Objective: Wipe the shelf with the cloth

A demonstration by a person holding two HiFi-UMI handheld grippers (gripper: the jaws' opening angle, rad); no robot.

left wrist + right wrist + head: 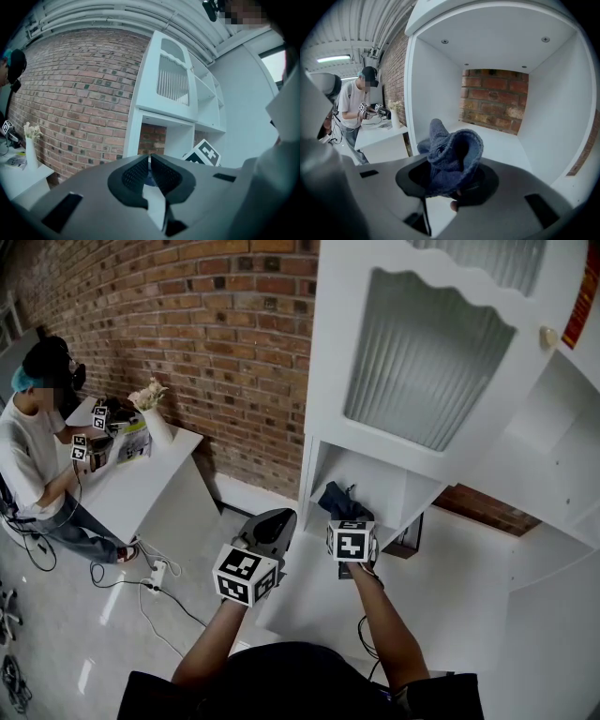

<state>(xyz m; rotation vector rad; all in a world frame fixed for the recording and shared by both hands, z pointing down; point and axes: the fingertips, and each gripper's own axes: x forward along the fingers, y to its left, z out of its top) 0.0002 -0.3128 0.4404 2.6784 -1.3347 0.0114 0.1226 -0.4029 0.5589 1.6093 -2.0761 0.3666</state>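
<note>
Blue-grey cloth [454, 152] right up close, bunched into a rumpled wad. The fingers of the right gripper [451, 174] are clamped onto its lower folds while the rest stands up above them. In the head view the same cloth [339, 502] shows as a dark lump just at the mouth of the lower compartment. The right gripper [343, 518] is poised at that opening, with the forearm stretched out behind it.

Over to the left gripper [150, 161]: its fingers are pressed together with only a hairline slit between the ribbed pads, and nothing in them. In the head view the left gripper [272, 526] hangs just beside the right one, at the left edge of the cabinet (a touch nearer the person, and outside the compartment).

Now the shelf [506, 145] itself: a white floor inside a white box with plain side walls. Whether the cloth touches it, I cannot tell. Red brick wall [494, 98] shows at the back of the compartment. Above sits a cupboard door [422, 352] with a ribbed pane and a small round knob [548, 337].

Farther off to the left, along the brick, a second person [33, 446] is at a white desk [131, 488] holding another pair of marker-cubed grippers. A pale vase [157, 427] of dried flowers stands on that desk. Cables and a power strip [157, 573] trail on the glossy floor.
</note>
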